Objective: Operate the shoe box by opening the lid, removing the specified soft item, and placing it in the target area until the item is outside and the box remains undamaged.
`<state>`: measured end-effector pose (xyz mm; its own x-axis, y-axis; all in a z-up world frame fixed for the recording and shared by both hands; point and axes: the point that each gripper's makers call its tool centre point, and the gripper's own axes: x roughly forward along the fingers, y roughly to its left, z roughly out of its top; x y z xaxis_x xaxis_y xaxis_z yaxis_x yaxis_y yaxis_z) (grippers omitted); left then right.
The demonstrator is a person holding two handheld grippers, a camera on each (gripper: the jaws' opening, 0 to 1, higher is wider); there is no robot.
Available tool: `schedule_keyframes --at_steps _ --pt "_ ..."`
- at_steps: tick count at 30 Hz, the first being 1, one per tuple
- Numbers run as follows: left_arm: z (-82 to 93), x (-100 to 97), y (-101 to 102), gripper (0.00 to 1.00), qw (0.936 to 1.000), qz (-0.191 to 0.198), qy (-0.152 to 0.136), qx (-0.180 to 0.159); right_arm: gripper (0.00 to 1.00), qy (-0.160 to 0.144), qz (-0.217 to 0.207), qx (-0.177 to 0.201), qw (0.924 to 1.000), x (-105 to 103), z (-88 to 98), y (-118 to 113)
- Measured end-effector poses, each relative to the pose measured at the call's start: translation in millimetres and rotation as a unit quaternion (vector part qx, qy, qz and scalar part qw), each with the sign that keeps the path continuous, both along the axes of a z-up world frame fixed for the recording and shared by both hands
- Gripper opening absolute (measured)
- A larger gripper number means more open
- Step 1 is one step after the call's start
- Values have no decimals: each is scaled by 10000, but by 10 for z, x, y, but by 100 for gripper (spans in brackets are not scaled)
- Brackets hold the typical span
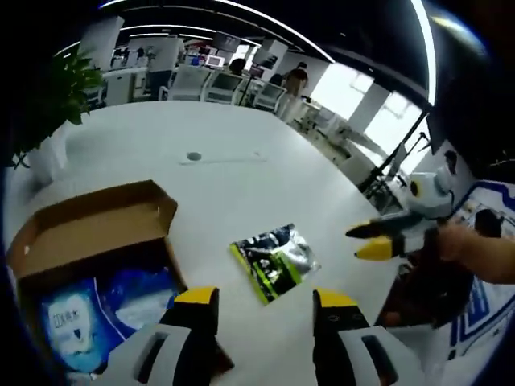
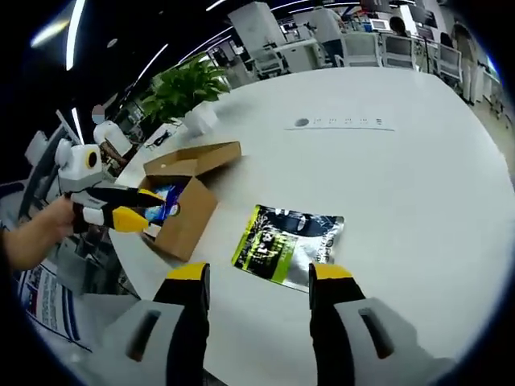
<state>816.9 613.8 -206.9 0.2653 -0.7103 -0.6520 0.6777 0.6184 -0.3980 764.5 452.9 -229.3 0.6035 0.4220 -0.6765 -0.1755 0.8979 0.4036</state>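
In the left gripper view, your left tongs (image 1: 265, 301) rise from the bottom edge with their yellow-tipped jaws spread apart and nothing between them. The cardboard box (image 1: 88, 233) sits on the white tabletop (image 1: 241, 153) just beyond the left jaw, its lid folded back, with blue packets (image 1: 105, 305) lying inside it. A green and black foil pouch (image 1: 275, 259) lies flat on the tabletop outside the box, beside it and between the two jaw tips in the picture. Your right tongs (image 1: 372, 240) enter from the right edge, held in your hand (image 1: 475, 249), with the yellow tips slightly parted and empty, above the tabletop and apart from the pouch. A potted plant (image 1: 60, 104) stands at the far left of the tabletop. In the right gripper view, your right tongs (image 2: 257, 277) rise from the bottom with jaws released and empty. The foil pouch (image 2: 288, 245) lies flat on the tabletop (image 2: 386, 185) just ahead of the jaw tips. The open box (image 2: 187, 197) stands to the left of the pouch, near the tabletop edge, with a blue packet (image 2: 165, 203) visible inside. Your left tongs (image 2: 153, 207) hover over the box opening, tips nearly together, gripping nothing that can be made out. The plant (image 2: 189, 88) stands beyond the box.
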Motion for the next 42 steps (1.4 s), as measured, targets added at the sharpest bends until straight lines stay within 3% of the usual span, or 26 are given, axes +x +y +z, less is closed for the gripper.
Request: schedule_keyframes --at_steps 15,24,36,42 --pt "60 196 1017 47 9983 563 -132 45 44 -141 273 47 9995 176 154 716" --pt "44 250 1402 47 9967 803 -122 -5 41 -233 523 65 9983 345 267 1203" --pt "-62 395 1949 47 9942 1075 -45 15 40 -200 873 118 9959 653 202 1876" --pt "-100 480 2130 47 9939 1103 -23 10 40 -183 965 136 9951 775 166 2099"
